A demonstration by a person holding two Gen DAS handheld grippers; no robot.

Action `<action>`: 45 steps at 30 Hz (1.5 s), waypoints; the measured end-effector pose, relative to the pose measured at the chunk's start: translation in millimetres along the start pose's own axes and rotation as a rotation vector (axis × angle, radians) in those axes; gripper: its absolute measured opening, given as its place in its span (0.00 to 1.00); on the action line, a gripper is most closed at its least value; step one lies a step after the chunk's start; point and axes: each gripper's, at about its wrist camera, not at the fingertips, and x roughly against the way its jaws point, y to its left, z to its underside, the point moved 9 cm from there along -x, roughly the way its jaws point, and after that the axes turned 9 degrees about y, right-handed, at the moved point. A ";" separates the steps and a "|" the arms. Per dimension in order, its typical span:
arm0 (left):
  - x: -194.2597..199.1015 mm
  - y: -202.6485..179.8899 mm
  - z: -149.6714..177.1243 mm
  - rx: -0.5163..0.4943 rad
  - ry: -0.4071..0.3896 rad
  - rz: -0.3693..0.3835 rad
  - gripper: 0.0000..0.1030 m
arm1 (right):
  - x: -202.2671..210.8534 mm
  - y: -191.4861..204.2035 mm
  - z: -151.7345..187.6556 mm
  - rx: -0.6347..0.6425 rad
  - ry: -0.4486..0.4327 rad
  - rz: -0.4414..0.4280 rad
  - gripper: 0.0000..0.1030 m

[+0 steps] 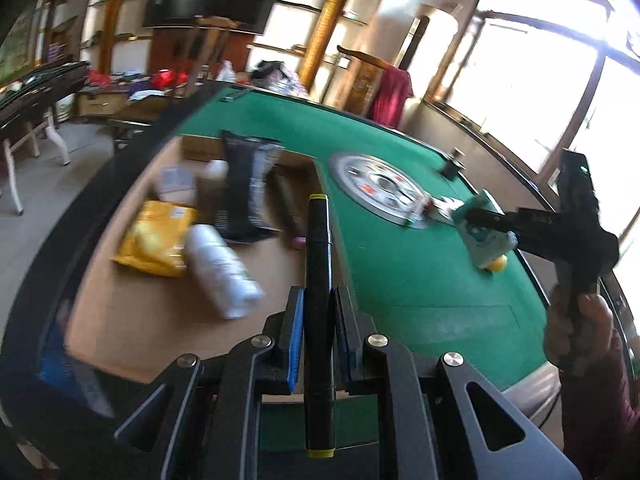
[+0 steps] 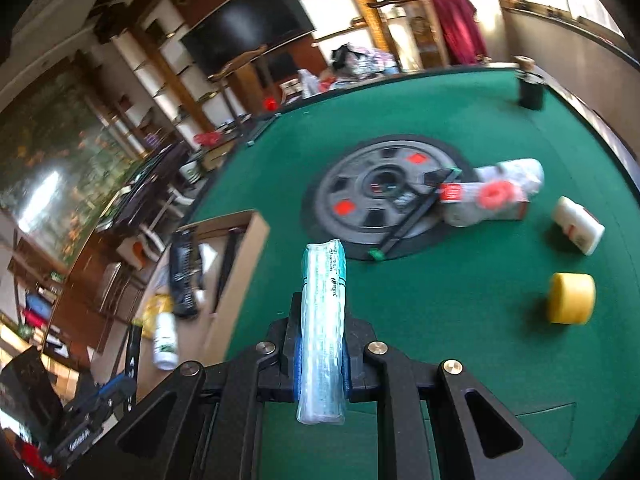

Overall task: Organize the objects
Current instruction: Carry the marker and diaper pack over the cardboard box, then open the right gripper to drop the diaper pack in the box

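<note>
The green table [image 2: 460, 280] fills the right of both views, and the cardboard box [image 1: 120, 320] with a yellow bag [image 1: 156, 240] and white bottle [image 1: 220, 272] lies at the left. Both loads stick far out past the pads, so a quick swing toward the box could tip or slip them. Left gripper [image 1: 318, 320] is clamped tight on a black marker [image 1: 318, 260]; right gripper [image 2: 322, 344] is clamped tight on a clear packet [image 2: 324, 320], bottom centre
</note>
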 end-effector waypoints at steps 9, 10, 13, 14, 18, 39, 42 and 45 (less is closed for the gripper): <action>10.0 68.5 0.5 0.097 -0.019 -0.087 0.14 | -29.1 67.2 5.3 0.093 0.058 -0.078 0.15; 9.7 73.0 1.3 0.104 -0.019 -0.095 0.14 | -34.7 74.5 6.4 0.102 0.069 -0.088 0.15; 10.4 86.7 3.7 0.116 -0.022 -0.116 0.14 | -50.2 94.8 9.7 0.121 0.104 -0.122 0.15; 9.6 90.8 4.6 0.119 -0.022 -0.124 0.14 | -54.7 101.4 11.1 0.130 0.113 -0.130 0.15; 5.3 101.0 8.3 0.130 -0.012 -0.134 0.14 | -74.0 128.4 17.6 0.169 0.152 -0.153 0.15; -23.1 94.8 19.5 0.074 0.077 -0.198 0.15 | -147.0 165.3 66.1 0.306 0.303 -0.074 0.15; -23.1 92.7 19.4 0.070 0.077 -0.198 0.30 | -147.7 164.3 66.8 0.310 0.299 -0.060 0.15; -21.3 87.8 19.0 0.068 0.067 -0.187 0.53 | -147.9 162.8 66.6 0.309 0.297 -0.051 0.17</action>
